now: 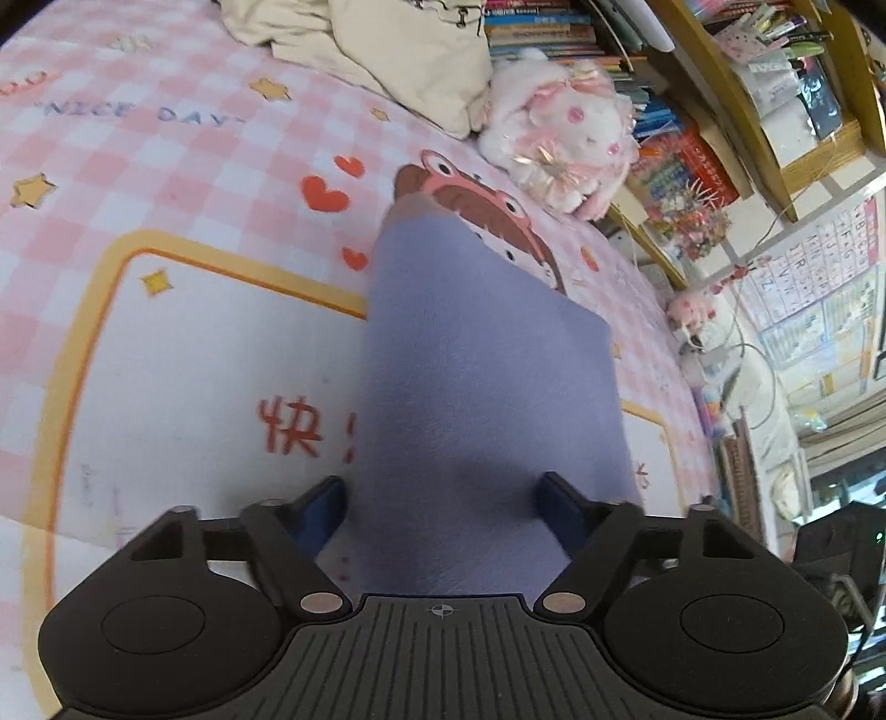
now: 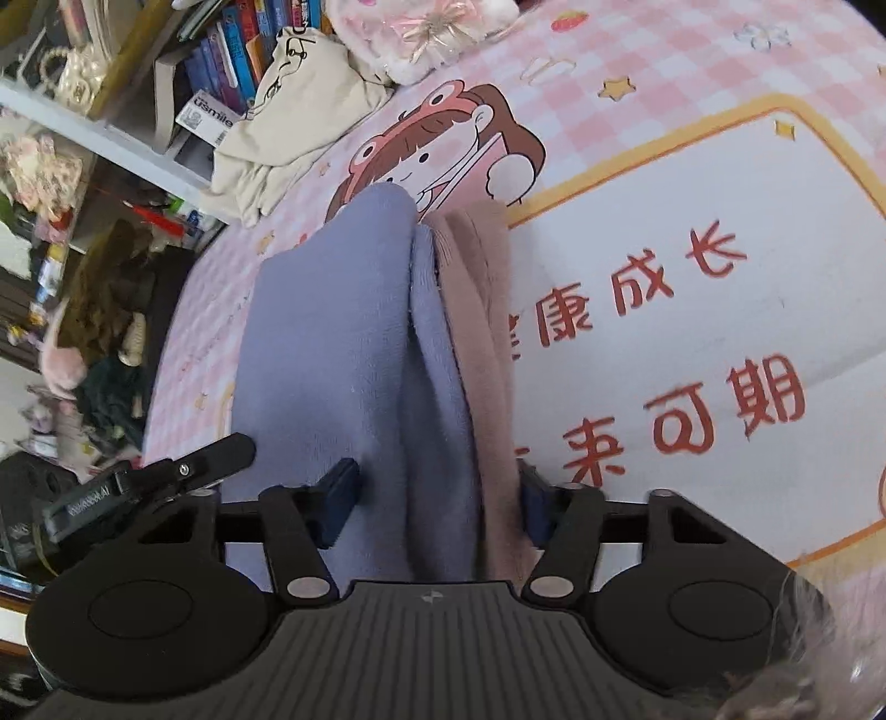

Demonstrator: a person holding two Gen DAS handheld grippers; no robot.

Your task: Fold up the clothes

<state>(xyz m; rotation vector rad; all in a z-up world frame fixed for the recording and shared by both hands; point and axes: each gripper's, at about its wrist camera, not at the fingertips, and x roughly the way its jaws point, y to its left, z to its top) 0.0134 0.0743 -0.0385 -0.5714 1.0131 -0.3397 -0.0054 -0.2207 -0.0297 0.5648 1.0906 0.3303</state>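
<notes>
Through the left wrist camera we see our left gripper (image 1: 443,498) tilted down over a pink checked sheet (image 1: 166,183) with a cartoon girl and red characters printed on it. A lavender garment (image 1: 470,387) lies lengthwise on the sheet and runs back between the two fingers (image 1: 559,495); they stand apart on either side of the cloth, and we cannot tell whether the pads press on it. Beyond it a cream garment (image 1: 398,50) is heaped at the far edge, beside a plush rabbit (image 1: 570,127) and a bookshelf (image 1: 720,83). Through the right wrist camera our right gripper (image 2: 437,498) also angles down at the lavender garment (image 2: 332,343), which here shows a fold line down its middle and a dusty pink layer (image 2: 482,310) along its right edge. The fingers (image 2: 338,498) stand partly apart with both layers bunched between them; whether they grip the cloth we cannot tell. The cream garment (image 2: 299,111) lies near the shelf of books (image 2: 232,61), and a black clip (image 2: 149,482) juts in at the left.
</notes>
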